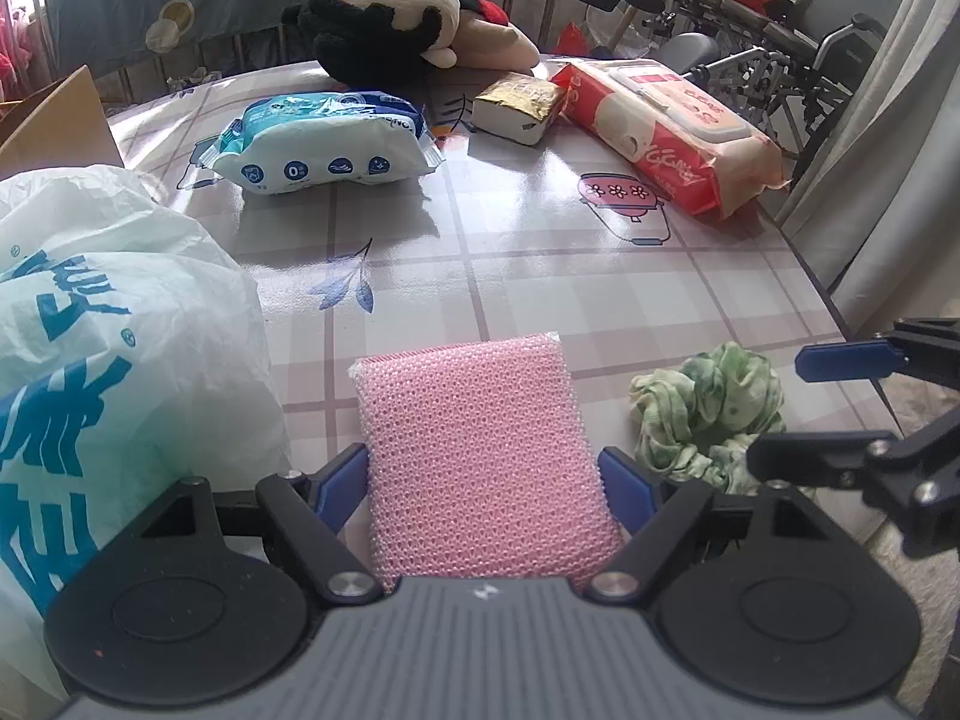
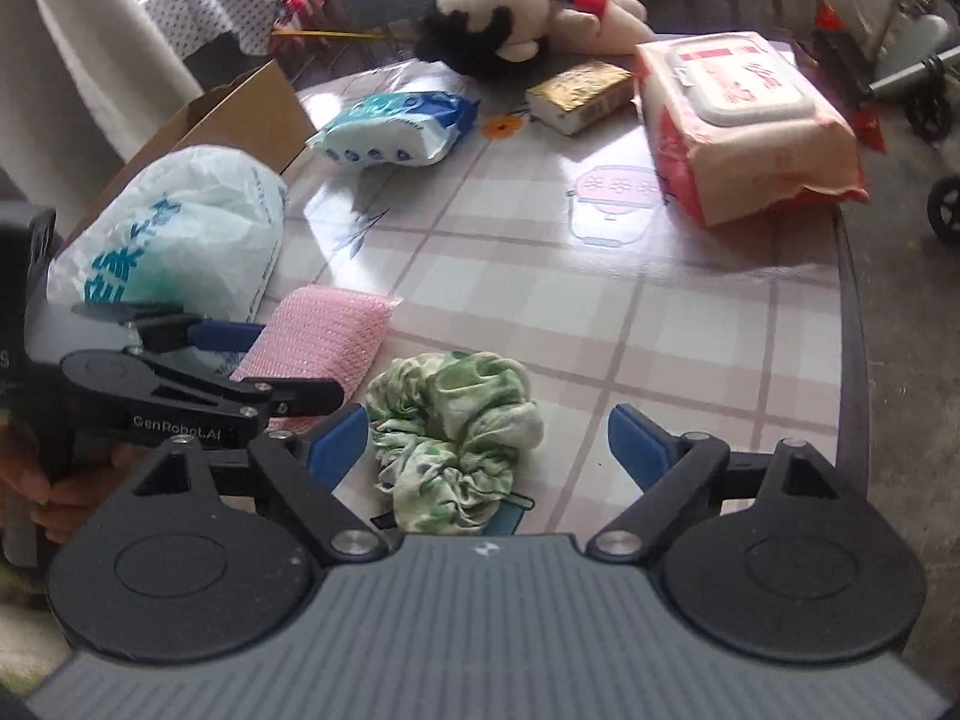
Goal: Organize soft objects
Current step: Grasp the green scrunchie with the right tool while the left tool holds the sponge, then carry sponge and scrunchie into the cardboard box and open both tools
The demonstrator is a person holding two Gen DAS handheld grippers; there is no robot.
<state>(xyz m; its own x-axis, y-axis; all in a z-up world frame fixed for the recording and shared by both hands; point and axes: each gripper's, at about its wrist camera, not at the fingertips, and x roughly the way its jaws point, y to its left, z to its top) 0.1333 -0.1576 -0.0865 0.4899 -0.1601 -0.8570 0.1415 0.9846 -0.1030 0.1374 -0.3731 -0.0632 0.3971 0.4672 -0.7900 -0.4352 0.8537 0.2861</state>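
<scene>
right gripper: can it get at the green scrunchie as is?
Probably yes. The right gripper is open, the green scrunchie lies between its fingers, nothing covering it; the pink sponge sits off to the side.

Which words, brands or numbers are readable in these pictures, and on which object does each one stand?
"GenRobot.AI": on the left gripper, right wrist view.
"0": in a round icon on the blue wipes pack.
White plastic bag: large blue characters, cut off, not readable.
Red wipes pack: white script, too blurred.
Gold tissue pack: no readable text.
</scene>
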